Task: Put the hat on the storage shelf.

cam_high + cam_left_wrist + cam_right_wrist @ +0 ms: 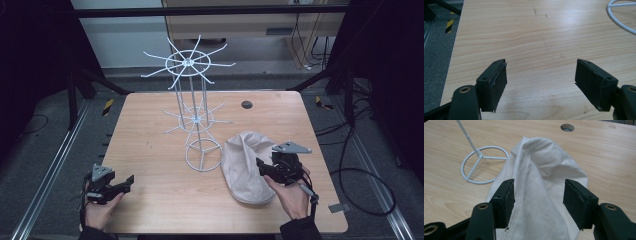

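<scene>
I see a pale wood surface (150,200) with a round hole (246,104) at its far side. Grey carpet floor (45,165) lies around it, metal rails (50,170) left and right, black cables (360,175) right, a light wall (125,35) far.

Your left gripper (131,179) is matte black, topped by a grey three-cornered plate; its two blocky pads (499,82) carry small screw holes, and brass-ringed holes sit in the arms behind them; your right gripper (261,165) is built the same, with a dark cable trailing from its rear; your sleeves are dark at both wrists.
</scene>
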Action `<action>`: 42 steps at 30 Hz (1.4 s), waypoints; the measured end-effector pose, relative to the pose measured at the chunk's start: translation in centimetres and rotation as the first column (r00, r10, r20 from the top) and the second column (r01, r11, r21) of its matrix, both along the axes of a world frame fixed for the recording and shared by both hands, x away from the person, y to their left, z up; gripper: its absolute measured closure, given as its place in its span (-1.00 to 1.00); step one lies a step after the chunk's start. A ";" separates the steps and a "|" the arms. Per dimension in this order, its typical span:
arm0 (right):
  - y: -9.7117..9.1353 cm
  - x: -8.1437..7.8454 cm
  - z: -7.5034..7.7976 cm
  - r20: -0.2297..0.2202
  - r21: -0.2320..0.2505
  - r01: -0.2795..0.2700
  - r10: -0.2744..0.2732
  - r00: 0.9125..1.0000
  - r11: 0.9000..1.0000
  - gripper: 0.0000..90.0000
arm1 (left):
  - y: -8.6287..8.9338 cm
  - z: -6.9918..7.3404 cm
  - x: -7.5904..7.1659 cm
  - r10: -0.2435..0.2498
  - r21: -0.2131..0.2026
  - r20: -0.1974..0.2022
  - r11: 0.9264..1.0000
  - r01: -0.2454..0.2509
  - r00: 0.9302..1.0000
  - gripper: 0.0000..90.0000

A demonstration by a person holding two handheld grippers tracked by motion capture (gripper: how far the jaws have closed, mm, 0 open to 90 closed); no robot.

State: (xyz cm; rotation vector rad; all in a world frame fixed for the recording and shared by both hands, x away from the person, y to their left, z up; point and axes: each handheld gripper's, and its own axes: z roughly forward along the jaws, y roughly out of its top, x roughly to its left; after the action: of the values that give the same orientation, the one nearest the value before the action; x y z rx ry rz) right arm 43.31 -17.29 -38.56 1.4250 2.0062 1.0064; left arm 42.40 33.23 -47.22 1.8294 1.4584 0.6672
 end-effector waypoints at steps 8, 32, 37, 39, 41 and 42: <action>1.5 1.6 0.2 -0.025 -0.024 -0.001 0.001 1.000 1.000 0.04 | 0.1 0.0 0.0 0.005 -0.003 0.000 1.000 -0.005 1.000 -0.44; 4.0 5.0 -2.2 -0.134 -0.056 0.014 -0.022 0.991 0.998 0.09 | 0.3 -0.1 0.2 0.009 0.000 -0.012 1.000 -0.009 1.000 -0.44; 4.3 5.5 -3.0 -0.154 -0.067 0.025 -0.035 0.988 0.997 0.12 | 0.3 -0.1 0.2 0.008 0.001 -0.015 1.000 -0.008 1.000 -0.44; 4.3 5.7 -3.3 -0.159 -0.074 0.030 -0.041 0.986 0.997 0.14 | 0.3 -0.1 0.2 0.008 0.001 -0.015 1.000 -0.008 1.000 -0.44; 4.4 5.8 -3.6 -0.169 -0.081 0.031 -0.044 0.985 0.996 0.17 | 0.3 -0.1 0.2 0.008 0.001 -0.015 1.000 -0.008 1.000 -0.44; 4.4 5.9 -3.7 -0.173 -0.085 0.028 -0.042 0.984 0.996 0.19 | 0.3 -0.1 0.2 0.008 0.003 -0.015 1.000 -0.008 1.000 -0.44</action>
State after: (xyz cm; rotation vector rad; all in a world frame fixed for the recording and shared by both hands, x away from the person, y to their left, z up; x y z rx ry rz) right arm 49.20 -12.88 -42.22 1.5447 2.1112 0.7984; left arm 42.59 33.58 -47.35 1.8355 1.4758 0.6604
